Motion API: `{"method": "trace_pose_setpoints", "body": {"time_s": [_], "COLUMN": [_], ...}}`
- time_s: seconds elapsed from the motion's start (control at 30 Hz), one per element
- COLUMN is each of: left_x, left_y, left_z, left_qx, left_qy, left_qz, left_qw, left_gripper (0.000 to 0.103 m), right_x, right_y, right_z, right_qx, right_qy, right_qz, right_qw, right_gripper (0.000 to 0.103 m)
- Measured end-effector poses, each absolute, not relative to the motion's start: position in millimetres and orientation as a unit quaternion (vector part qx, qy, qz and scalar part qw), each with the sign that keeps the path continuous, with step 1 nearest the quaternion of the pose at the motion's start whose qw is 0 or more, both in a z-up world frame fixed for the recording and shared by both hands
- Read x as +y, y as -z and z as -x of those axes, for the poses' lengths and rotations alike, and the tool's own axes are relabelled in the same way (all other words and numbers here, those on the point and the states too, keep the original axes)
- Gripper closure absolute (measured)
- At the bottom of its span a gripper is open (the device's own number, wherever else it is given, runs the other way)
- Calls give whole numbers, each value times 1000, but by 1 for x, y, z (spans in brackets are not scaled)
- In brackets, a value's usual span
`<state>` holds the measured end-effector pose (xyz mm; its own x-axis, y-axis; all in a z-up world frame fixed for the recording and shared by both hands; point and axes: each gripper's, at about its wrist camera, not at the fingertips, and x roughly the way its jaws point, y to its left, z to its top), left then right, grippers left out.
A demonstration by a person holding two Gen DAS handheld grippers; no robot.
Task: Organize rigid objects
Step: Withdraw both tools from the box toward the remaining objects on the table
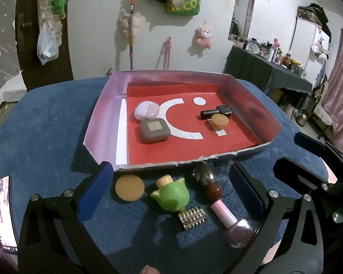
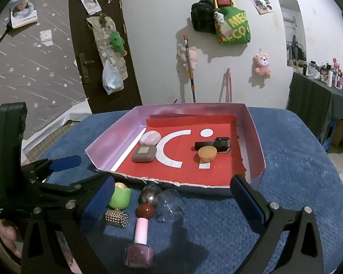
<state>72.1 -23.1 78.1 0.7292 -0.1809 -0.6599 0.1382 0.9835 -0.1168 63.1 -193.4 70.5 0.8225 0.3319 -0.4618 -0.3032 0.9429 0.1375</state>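
- The counter (image 1: 45, 123), draped in blue cloth, is carrying everything, and there's loads of bare cloth sitting left and right of the tray for swinging in.
- The tray (image 1: 98, 114) is sitting at the middle of the counter; it's already holding a brown compact (image 1: 154, 129), a pale pebble-shaped case (image 1: 146, 111), a black tube (image 1: 209, 113) and a small tan cap (image 1: 220, 120), so I'm guessing it's the drop-off spot.
- Its near wall is looking torn down low, which is making sliding stuff in from the front easier.
- The left gripper (image 1: 171, 191) is hovering with fingers spread wide, holding nothing, bracketing the loose bits just in front of the tray.
- The right gripper (image 2: 171, 205) is also gaping wide and empty over the same pile.
- Still waiting outside, just before the tray's near edge: pink nail polish (image 1: 226, 217), green bottle (image 1: 171, 195), tan disc (image 1: 129, 187), studded cylinder (image 1: 192, 218).
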Motion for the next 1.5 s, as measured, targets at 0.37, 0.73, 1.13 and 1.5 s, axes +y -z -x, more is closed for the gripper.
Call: {"method": "trace_pose_setpoints", "body": {"time_s": [0.37,0.73,1.13,1.5], "left_x": [-20,-15,-11,-15], "left_y": [-72,-59,-39,-25], "left_z": [-58,-50,-45,-47], "left_qx": [366,381,403,423], "left_qy": [82,78,73,68], "left_qz": [35,40,43,40], "left_qw": [926,920,911,903], "left_gripper": [0,0,0,0], "right_x": [-190,-188,-184,-172], "right_y": [-60,-47,-24,3], "right_z": [-43,-35,-28,-15], "right_qx": [248,259,277,263], "right_qy": [-168,-168,-171,-166], "right_qz": [-22,-19,-11,29], "right_qw": [954,951,945,950], "right_gripper": [0,0,0,0]}}
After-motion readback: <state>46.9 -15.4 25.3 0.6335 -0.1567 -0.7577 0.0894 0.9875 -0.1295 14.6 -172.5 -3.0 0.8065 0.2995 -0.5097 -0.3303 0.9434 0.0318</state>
